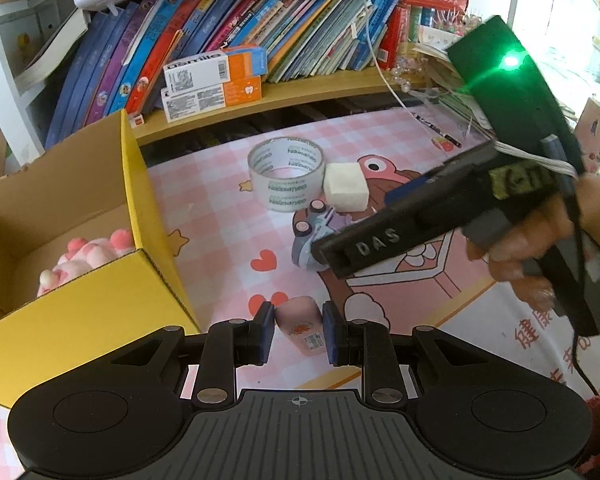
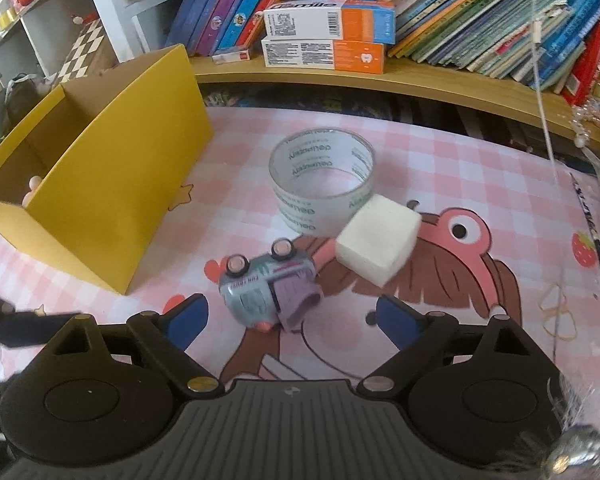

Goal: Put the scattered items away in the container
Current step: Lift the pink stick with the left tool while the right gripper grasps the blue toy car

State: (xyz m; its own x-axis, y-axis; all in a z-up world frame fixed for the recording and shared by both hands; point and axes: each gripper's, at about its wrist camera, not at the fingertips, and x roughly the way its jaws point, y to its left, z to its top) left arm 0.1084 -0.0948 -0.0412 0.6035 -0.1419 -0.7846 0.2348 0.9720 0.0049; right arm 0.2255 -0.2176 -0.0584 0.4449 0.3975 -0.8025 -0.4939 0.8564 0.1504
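My left gripper point(image 1: 298, 332) is shut on a small pink bottle point(image 1: 302, 326), held just right of the yellow cardboard box point(image 1: 100, 308). A pink plush toy point(image 1: 84, 260) lies inside the box. My right gripper point(image 2: 292, 320) is open and empty, its blue pads either side of a toy car point(image 2: 266, 286) lying overturned on the pink mat. Beyond the car sit a white foam block point(image 2: 376, 240) and a roll of clear tape point(image 2: 322, 178). The right gripper also shows in the left wrist view point(image 1: 328, 256), over the toy car point(image 1: 310, 236).
A low wooden shelf point(image 2: 380, 80) with leaning books and two stacked toothpaste boxes point(image 2: 328, 36) runs along the back. A pencil point(image 2: 588, 220) and rubber bands point(image 2: 556, 312) lie at the mat's right. A white cable point(image 2: 544, 80) hangs down at the right.
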